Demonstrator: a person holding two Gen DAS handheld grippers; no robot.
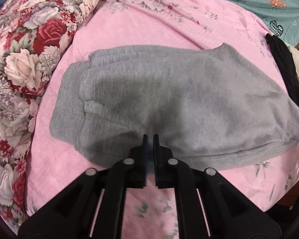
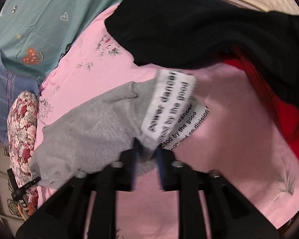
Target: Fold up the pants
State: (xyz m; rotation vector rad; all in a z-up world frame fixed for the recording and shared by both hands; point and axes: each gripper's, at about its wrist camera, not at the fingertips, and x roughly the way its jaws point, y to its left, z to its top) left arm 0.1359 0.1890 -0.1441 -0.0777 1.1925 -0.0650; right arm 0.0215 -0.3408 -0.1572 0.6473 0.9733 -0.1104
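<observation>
1. Pants (image 1: 169,103), grey and folded into a compact bundle, lie across the middle of the left wrist frame on a pink sheet (image 1: 129,29).
2. Left gripper (image 1: 150,137), at lower centre, has its jaws nearly together with nothing between them, tips over the bundle's near edge.
3. Right gripper (image 2: 147,149) stands partly open, jaws astride the grey cloth beside a white printed label (image 2: 169,103); blur hides whether the pads press.
4. Black garment (image 2: 189,29) lies at upper right.
</observation>
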